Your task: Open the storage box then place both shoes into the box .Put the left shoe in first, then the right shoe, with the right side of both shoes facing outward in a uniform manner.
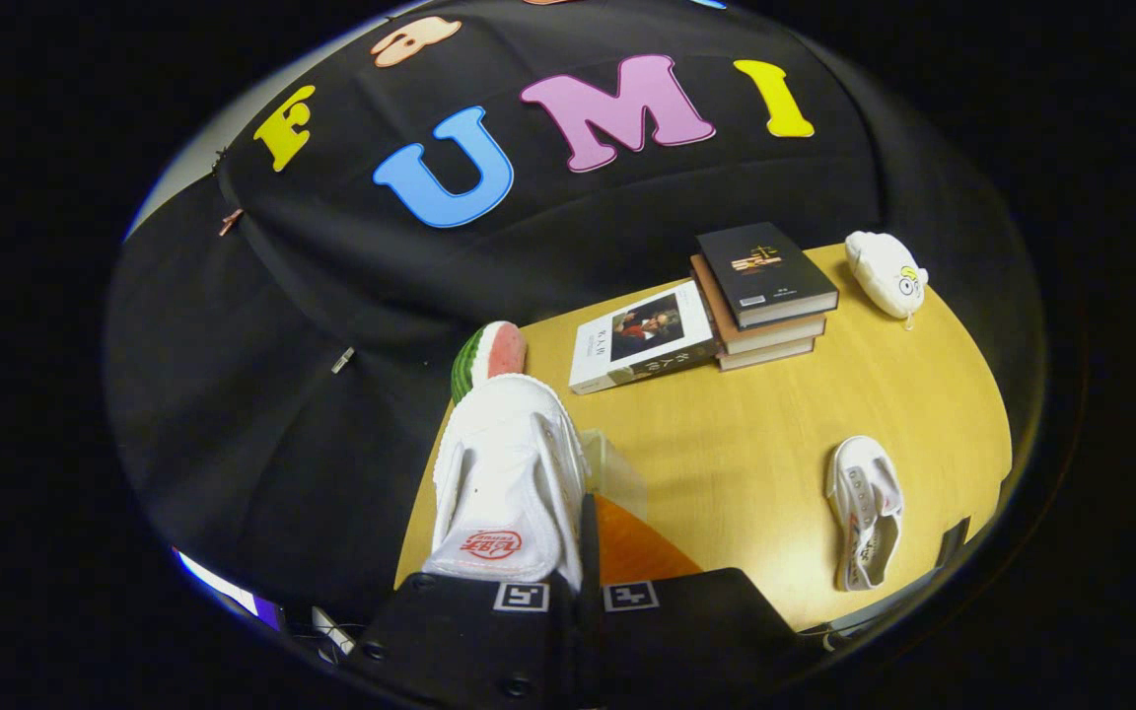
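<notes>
Wooden surface backed by black cloth wall. White shoe pinched at heel by nearly closed hand-held gripper, raised over surface's near-left edge. Second shoe seen ahead-right near edge. Clear box partly hidden beside held shoe. Books stacked far beyond; open wood between.

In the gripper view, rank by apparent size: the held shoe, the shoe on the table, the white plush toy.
1. Held shoe, clamped in the gripper, inflated by nearness.
2. Shoe on the table.
3. White plush toy, farthest, so unsure.
</notes>
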### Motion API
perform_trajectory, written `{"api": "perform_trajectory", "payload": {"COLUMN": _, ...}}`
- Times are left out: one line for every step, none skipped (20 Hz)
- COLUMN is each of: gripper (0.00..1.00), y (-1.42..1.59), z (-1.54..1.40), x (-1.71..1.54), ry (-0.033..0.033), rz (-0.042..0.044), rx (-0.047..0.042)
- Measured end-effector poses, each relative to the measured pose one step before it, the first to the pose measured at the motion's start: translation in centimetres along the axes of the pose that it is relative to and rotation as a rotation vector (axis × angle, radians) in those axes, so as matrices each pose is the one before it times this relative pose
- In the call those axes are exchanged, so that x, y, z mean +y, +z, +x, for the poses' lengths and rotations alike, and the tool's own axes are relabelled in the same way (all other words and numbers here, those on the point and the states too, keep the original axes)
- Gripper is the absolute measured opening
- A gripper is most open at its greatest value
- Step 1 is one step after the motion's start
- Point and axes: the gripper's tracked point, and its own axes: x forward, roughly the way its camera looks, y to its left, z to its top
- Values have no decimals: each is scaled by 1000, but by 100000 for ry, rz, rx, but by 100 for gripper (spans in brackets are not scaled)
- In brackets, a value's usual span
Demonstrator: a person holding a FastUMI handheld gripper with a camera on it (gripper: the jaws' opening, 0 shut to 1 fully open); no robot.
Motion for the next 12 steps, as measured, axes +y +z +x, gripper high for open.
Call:
{"api": "perform_trajectory", "payload": {"gripper": 5, "y": -582, "z": 461, "x": 659, "ry": -909, "rz": -390, "rx": 1059}}
{"api": "perform_trajectory", "payload": {"gripper": 6, "y": -610, "z": 652, "x": 539, "ry": -1227, "rz": -584, "rx": 1289}}
{"api": "perform_trajectory", "payload": {"gripper": 5, "y": -583, "z": 708, "x": 605, "ry": -1142, "rz": -164, "rx": 1049}}
{"api": "perform_trajectory", "payload": {"gripper": 6, "y": -494, "z": 804, "x": 488, "ry": -991, "rz": -81, "rx": 773}}
{"api": "perform_trajectory", "payload": {"gripper": 6, "y": -646, "z": 709, "x": 427, "ry": -1339, "rz": 23, "rx": 1246}}
{"api": "perform_trajectory", "payload": {"gripper": 6, "y": -581, "z": 662, "x": 295, "ry": -1480, "rz": 486, "rx": 1096}}
{"api": "perform_trajectory", "payload": {"gripper": 5, "y": -581, "z": 616, "x": 300, "ry": -1463, "rz": 526, "rx": 1242}}
{"api": "perform_trajectory", "payload": {"gripper": 6, "y": -517, "z": 672, "x": 177, "ry": -1523, "rz": -88, "rx": 1097}}
{"api": "perform_trajectory", "payload": {"gripper": 6, "y": -497, "z": 628, "x": 32, "ry": -1985, "rz": -116, "rx": 1393}}
{"api": "perform_trajectory", "payload": {"gripper": 6, "y": -474, "z": 636, "x": -89, "ry": -2201, "rz": 379, "rx": 1657}}
{"api": "perform_trajectory", "payload": {"gripper": 6, "y": -531, "z": 657, "x": -57, "ry": -2173, "rz": 404, "rx": 1522}}
{"api": "perform_trajectory", "payload": {"gripper": 5, "y": -532, "z": 583, "x": -72, "ry": -2220, "rz": 1379, "rx": 1787}}
